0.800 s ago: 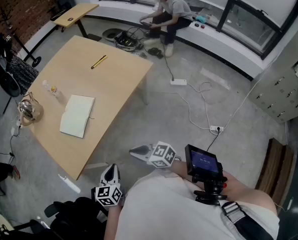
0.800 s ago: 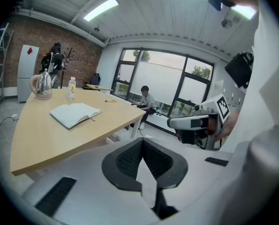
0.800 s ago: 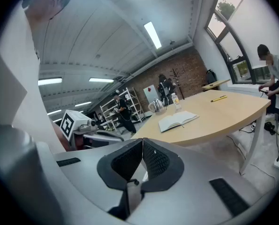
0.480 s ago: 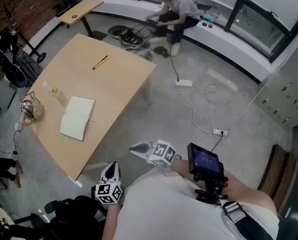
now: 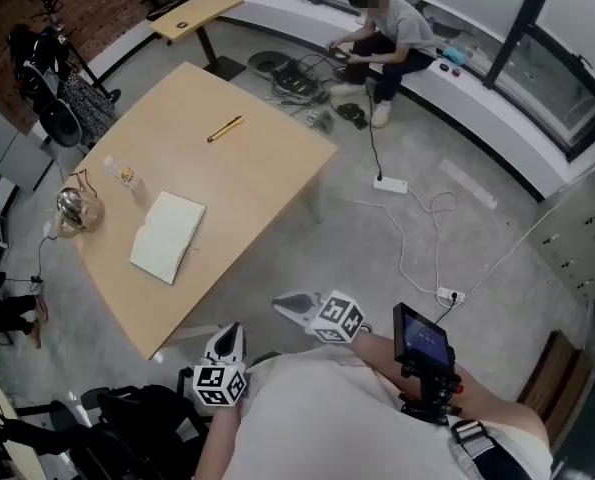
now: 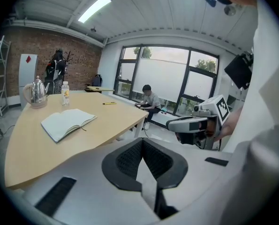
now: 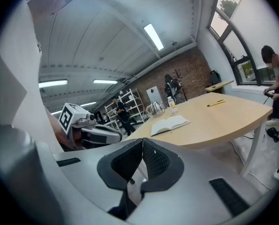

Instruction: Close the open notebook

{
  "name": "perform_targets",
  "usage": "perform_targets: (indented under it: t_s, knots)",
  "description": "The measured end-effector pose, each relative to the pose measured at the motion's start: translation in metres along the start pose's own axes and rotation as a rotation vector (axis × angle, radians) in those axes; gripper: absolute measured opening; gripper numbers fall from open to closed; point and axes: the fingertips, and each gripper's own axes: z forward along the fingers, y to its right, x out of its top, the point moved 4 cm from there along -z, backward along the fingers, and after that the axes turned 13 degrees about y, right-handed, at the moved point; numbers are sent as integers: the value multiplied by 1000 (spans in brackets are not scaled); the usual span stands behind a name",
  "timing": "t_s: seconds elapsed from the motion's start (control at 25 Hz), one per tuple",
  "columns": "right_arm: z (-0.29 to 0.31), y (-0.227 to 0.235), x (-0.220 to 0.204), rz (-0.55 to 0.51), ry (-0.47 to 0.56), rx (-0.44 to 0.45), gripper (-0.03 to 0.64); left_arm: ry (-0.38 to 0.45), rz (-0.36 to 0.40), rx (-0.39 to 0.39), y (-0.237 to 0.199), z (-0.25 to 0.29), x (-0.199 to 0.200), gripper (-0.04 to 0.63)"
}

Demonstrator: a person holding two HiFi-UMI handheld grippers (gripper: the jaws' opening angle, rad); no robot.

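An open white paper notebook point(image 5: 168, 236) is seen lying flat on the light wooden table point(image 5: 262, 178), near a shiny metal kettle point(image 5: 77, 210). The left gripper point(image 5: 227, 336) and the right gripper point(image 5: 289, 303) are held well apart from the table. Both pairs of jaws are pressed together, and nothing is gripped between them.

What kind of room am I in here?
Likely an office or studio workspace: a brick wall, large windows, and a wooden table with an open notebook on it.
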Motion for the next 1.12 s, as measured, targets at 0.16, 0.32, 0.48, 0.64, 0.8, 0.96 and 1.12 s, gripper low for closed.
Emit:
perform_targets:
  t_s: [0.16,0.32,0.48,0.64,0.8,0.96,1.12]
  knots:
    - [1,12,1,1,-6,7,17,0,-1,12,0,10,2,5]
    - [4,27,5,-2,-9,0,17,4,-4,10,-6,24,3,6]
    - [9,47,15,-13,-13,-21,17,9,-17,-3,-17,47,6,5]
    - [27,68,22,-23,-26,-35,17,20,-24,-20,-41,75,15,5]
    - [45,94,32,-27,-55,-48,17,28,-39,-28,-61,99,27,5]
    - [73,113,50,-42,-64,-36,17,21,-27,-22,-88,115,38,5]
    - [103,127,58,-50,-84,-20,17,-3,26,-18,-113,122,41,5]
